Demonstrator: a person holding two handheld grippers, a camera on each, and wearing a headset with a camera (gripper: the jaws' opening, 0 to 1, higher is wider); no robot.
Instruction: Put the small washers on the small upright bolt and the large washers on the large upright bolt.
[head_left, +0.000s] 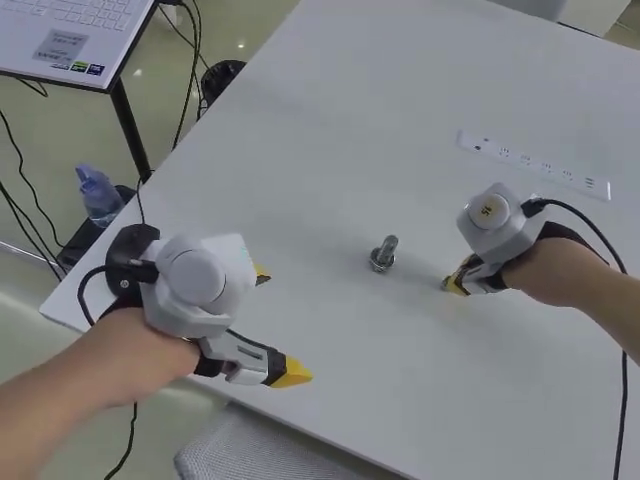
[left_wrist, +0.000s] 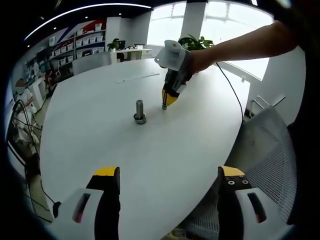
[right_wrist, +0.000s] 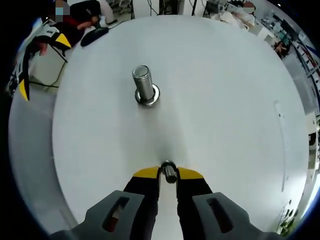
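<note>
Laptop (head_left: 70, 35): far left, on a stand beyond the table edge.
Bottle (head_left: 98, 195): bluish, below the laptop and off the white table (head_left: 350, 110).
Left gripper (left_wrist: 169, 174): held over the table's near left edge, jaws spread wide with nothing between them.
Upright bolt (head_left: 385, 254): stands on the table between the two grippers, clear of both. A metal ring (right_wrist: 148, 99) sits round its foot (a washer or the bolt's own head, I cannot tell).
Right gripper (head_left: 455, 286): tips point down at the table just right of the bolt. The jaws are pinched almost together on a small metal piece (right_wrist: 169, 172) (too small to tell washer from bolt).
Power strip (head_left: 535, 162): lies flat on the table, beyond the right gripper.
</note>
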